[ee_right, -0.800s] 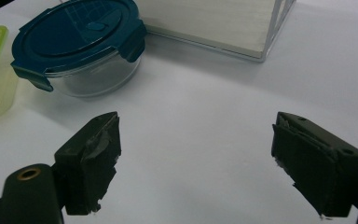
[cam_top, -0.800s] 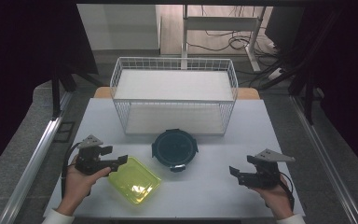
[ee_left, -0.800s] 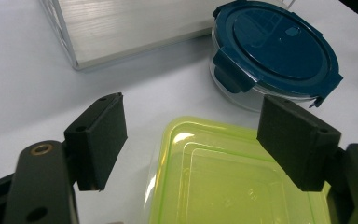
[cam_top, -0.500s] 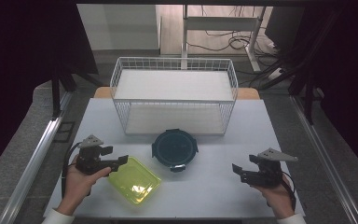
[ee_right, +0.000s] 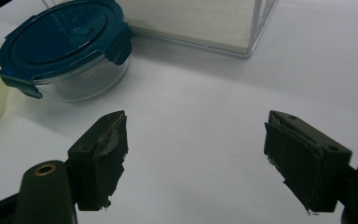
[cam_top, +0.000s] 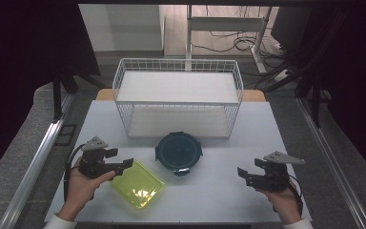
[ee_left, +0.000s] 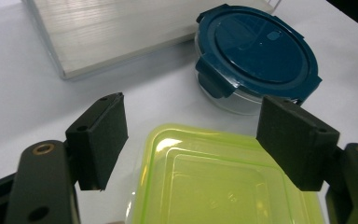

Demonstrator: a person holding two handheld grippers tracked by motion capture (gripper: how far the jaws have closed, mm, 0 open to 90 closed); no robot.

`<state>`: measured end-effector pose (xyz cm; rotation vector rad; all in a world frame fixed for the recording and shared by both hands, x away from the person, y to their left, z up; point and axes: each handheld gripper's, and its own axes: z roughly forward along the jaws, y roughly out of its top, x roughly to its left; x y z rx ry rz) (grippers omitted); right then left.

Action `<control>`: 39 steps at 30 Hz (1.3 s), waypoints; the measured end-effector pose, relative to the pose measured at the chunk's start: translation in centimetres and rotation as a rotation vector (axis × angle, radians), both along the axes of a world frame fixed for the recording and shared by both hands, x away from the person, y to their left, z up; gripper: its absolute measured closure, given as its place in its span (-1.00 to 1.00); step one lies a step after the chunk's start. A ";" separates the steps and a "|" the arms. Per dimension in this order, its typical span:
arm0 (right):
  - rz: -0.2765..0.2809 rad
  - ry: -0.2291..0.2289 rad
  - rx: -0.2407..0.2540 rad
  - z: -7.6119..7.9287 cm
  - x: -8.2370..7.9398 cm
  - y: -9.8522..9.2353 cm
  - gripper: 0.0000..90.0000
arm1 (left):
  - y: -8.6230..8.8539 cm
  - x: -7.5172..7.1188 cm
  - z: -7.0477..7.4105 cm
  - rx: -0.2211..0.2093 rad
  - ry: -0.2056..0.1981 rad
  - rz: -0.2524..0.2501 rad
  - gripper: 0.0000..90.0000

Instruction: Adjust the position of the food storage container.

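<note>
A white table (cam_top: 219,200) carries a wire basket (cam_top: 178,98) at the back, seen whole from the high view. My left gripper (ee_left: 191,140) hangs spread over the green lidded box (ee_left: 214,186), not touching it. My right gripper (ee_right: 196,158) is spread over bare table, and its view shows the glass wall under the round container (ee_right: 65,46)'s blue lid.

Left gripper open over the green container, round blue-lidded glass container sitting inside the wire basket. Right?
Not quite. The round blue-lidded glass container sits on the table in front of the wire basket, not inside it, as the high view shows. The left gripper is open over the green container.
</note>
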<state>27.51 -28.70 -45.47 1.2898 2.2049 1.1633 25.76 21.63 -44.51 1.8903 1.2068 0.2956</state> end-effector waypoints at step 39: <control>-0.013 0.033 -0.005 -0.3 0.4 -0.3 -0.48 | -7.7 9.6 -0.3 0.135 0.183 -0.104 0.81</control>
